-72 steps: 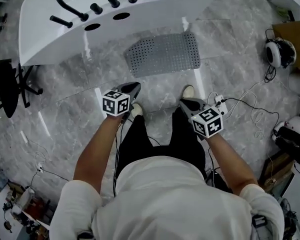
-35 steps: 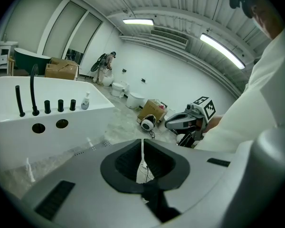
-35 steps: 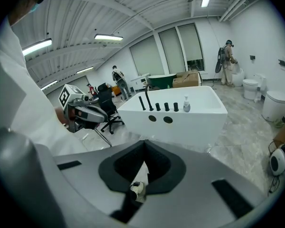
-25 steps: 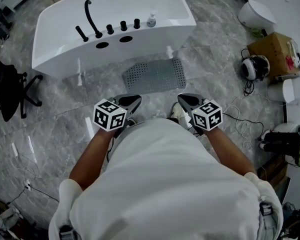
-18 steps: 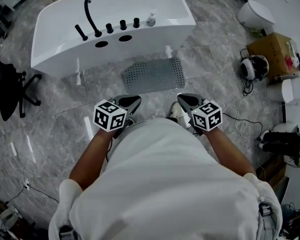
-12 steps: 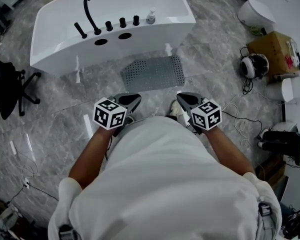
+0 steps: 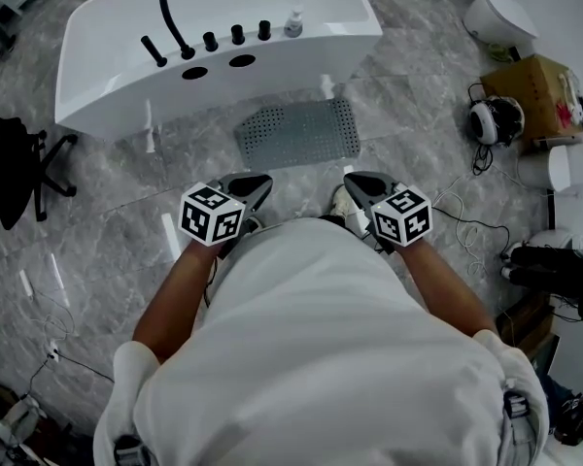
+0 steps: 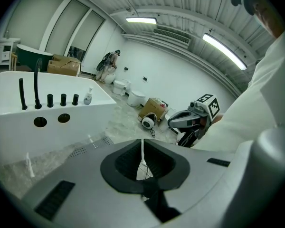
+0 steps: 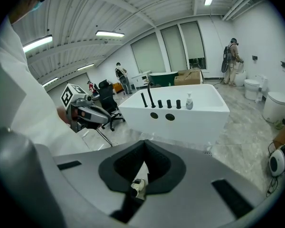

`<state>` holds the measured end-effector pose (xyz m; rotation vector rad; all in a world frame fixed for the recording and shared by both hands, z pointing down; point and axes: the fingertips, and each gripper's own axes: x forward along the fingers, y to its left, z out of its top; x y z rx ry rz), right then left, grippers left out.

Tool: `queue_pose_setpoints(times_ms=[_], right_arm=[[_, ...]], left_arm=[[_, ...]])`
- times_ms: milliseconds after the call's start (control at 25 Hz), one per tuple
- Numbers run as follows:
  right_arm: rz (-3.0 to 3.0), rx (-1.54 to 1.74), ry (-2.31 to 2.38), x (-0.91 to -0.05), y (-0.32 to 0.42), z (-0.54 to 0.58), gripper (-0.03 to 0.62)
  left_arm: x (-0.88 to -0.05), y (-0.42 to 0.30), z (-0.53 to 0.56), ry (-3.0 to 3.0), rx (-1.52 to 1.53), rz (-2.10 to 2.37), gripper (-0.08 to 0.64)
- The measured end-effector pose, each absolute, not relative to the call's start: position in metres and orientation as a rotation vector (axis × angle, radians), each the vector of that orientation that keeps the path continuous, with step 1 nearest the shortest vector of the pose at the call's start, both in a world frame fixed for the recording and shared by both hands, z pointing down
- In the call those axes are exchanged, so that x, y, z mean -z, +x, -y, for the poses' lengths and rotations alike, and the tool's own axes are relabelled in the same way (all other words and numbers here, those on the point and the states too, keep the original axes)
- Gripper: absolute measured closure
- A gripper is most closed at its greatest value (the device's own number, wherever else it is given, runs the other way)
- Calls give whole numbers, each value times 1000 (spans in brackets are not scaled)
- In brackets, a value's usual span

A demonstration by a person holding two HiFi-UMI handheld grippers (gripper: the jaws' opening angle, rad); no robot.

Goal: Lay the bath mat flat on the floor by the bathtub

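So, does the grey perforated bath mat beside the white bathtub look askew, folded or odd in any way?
Nothing stands out. The grey perforated bath mat lies flat on the grey marble floor, its long edge roughly along the white bathtub, with no corner folded.

The person is wearing a white short-sleeved shirt (image 7: 321, 357). The left gripper (image 7: 257, 181) and right gripper (image 7: 355, 179) are showing smooth grey shells with black jaw linings, both carrying white cubes (image 7: 212, 214) printed with black square markers.
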<state>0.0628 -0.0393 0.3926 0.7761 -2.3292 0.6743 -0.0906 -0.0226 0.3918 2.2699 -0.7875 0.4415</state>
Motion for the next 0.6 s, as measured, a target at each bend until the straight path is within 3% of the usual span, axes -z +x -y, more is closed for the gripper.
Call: queue_pose_setpoints(times_ms=[600], right_arm=[[2311,-643,769,-389,38,40,584]], left_arm=[[-394,-116,21,2275,-433,781,531]])
